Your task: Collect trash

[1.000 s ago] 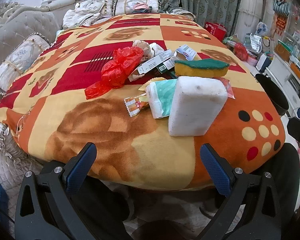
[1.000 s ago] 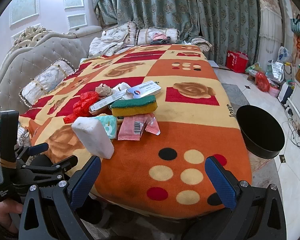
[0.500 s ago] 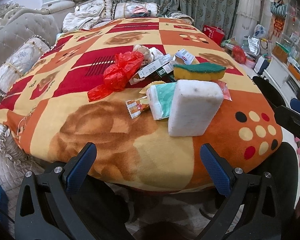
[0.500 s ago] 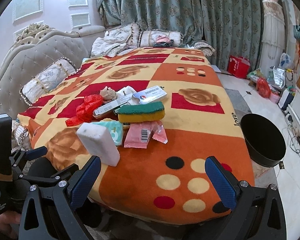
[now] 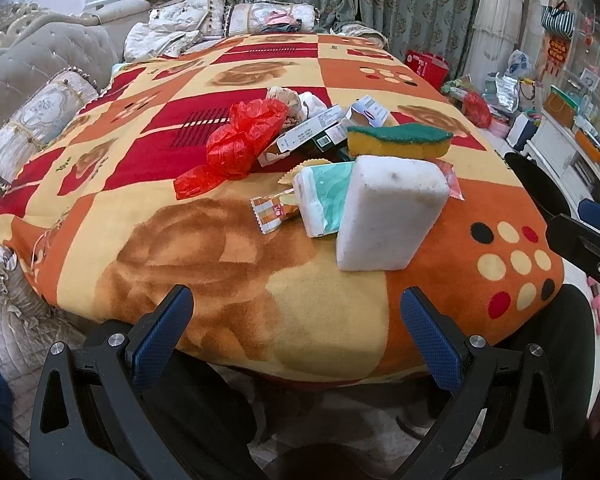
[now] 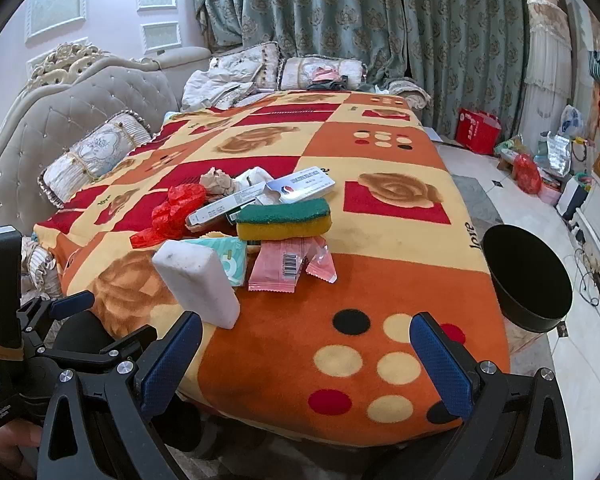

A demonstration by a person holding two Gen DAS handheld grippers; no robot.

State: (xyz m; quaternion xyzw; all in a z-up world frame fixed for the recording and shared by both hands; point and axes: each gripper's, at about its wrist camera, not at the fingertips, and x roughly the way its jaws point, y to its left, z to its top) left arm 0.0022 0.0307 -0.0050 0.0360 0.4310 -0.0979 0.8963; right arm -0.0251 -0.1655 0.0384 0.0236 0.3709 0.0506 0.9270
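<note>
The trash sits in 1 loose heap near the front end of the orange, red and yellow patterned fleece blanket that covers the bed, so it is all within reach from the foot of the bed. Nearest the edge is the white rectangular foam block, tilted up against the mint-green and white tissue pack; behind them the yellow sponge with a green scouring top rests on top of the pile, with the pink crinkled plastic wrappers poking out beneath it. To the left lies the crumpled red plastic bag, further back the long white cardboard boxes and a ball of crumpled beige paper, and in front a small orange-striped snack wrapper flat on the blanket. The round black bin stands on the floor just off the bed's right corner, probably there so that pieces can be carried across and dropped in. The left hand-held gripper and the right hand-held gripper both hover short of the bed edge with their blue pads spread wide and nothing between them, so no pick seems to have begun. The foam block stands in front of the tissue pack and wrappers and would likely have to go first. A tufted grey sofa with bolster cushions borders the left side, green curtains hang behind, and bags and boxes clutter the floor at right.
</note>
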